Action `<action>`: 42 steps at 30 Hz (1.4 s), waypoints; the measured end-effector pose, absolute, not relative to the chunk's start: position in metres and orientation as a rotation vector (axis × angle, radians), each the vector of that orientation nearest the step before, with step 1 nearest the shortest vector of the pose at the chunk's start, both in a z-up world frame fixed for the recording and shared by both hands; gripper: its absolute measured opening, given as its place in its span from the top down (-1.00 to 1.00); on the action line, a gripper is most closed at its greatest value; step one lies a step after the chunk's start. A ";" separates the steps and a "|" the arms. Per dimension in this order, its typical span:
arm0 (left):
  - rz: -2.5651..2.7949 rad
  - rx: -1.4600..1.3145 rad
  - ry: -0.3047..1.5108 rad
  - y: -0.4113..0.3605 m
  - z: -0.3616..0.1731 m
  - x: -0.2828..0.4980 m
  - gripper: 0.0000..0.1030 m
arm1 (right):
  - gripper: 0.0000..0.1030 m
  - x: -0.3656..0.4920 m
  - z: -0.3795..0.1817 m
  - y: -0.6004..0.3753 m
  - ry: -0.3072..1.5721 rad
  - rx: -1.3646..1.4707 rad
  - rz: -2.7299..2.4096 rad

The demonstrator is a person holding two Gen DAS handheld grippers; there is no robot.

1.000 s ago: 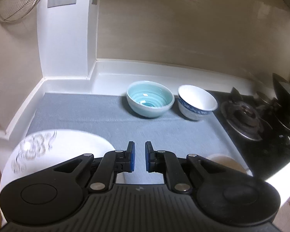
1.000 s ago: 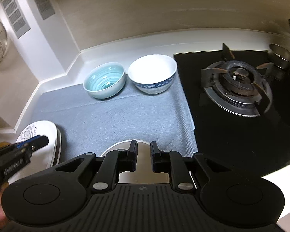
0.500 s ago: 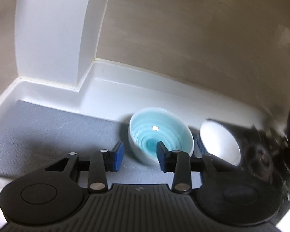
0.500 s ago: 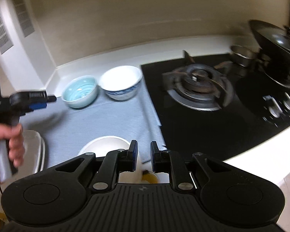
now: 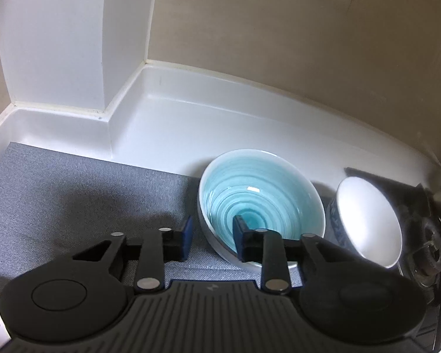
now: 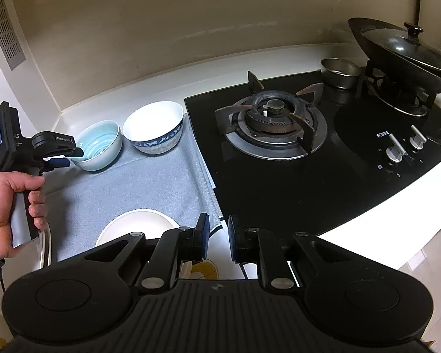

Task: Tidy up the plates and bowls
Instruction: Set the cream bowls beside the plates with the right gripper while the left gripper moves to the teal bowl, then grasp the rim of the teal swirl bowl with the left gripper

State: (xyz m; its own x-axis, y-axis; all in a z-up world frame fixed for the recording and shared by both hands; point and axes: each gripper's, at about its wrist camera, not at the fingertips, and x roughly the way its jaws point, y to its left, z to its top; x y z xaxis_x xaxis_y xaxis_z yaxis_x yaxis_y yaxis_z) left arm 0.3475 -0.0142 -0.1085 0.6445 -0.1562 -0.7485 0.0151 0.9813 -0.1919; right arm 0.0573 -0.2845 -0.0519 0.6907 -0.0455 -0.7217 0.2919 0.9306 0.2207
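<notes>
You are bringing the left gripper [image 5: 210, 236] onto the near rim of the turquoise bowl [image 5: 261, 203], lower centre of the left wrist view. Its jaws are straddling the wall: one blue pad inside the bowl, the other outside over the grey mat [image 5: 73, 194]. They have just been closing, with the rim between them, but a gap is showing on the outer side, so they are not yet pressing; the bowl is sitting free on the mat. Taking it by the rim makes sense, since the body is too broad for these jaws.

The blue-patterned white bowl [image 5: 367, 223] is standing just beside the turquoise one on its right, at the mat's edge next to the gas hob [image 6: 279, 123]. The pair is sitting together at the back of the surface, probably so they can be nested. In the right wrist view, your left hand [image 6: 6, 206] is gripping the handle at the left edge, with the tool's tips at the turquoise bowl [image 6: 98, 145].

You are keeping the right gripper [image 6: 219, 236] low at the front, jaws nearly clenched and holding nothing, hovering above a small white plate [image 6: 132, 225] near the bottom centre. Whether the pads are meeting I cannot tell; a narrow slit is showing. A larger plate's edge [image 6: 44, 250] is peeking out at lower left.

Watch for the bowl tipping as the rim is pinched off-centre.
</notes>
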 end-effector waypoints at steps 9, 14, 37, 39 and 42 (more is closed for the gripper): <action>-0.109 -0.153 0.877 -0.014 -0.109 0.346 0.60 | 0.68 0.076 -0.054 -0.275 0.792 0.336 -0.151; -0.114 -0.147 0.891 -0.012 -0.106 0.342 0.60 | 0.68 0.087 -0.055 -0.268 0.793 0.344 -0.127; -0.381 0.013 0.893 -0.016 -0.087 0.257 0.55 | 0.68 0.156 -0.061 -0.235 0.805 0.324 -0.003; -0.357 0.028 0.885 -0.014 -0.087 0.261 0.55 | 0.68 0.173 -0.065 -0.232 0.815 0.330 0.008; -0.366 0.009 0.894 -0.010 -0.087 0.269 0.63 | 0.68 0.202 -0.073 -0.226 0.843 0.323 0.028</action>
State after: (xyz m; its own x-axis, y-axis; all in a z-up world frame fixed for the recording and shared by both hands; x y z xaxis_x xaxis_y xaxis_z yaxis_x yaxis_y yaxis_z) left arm 0.2690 -0.0103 -0.0873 0.5687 -0.3074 -0.7630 0.3152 0.9382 -0.1431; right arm 0.2024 -0.2260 -0.0730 0.6675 0.1518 -0.7289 0.1029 0.9508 0.2923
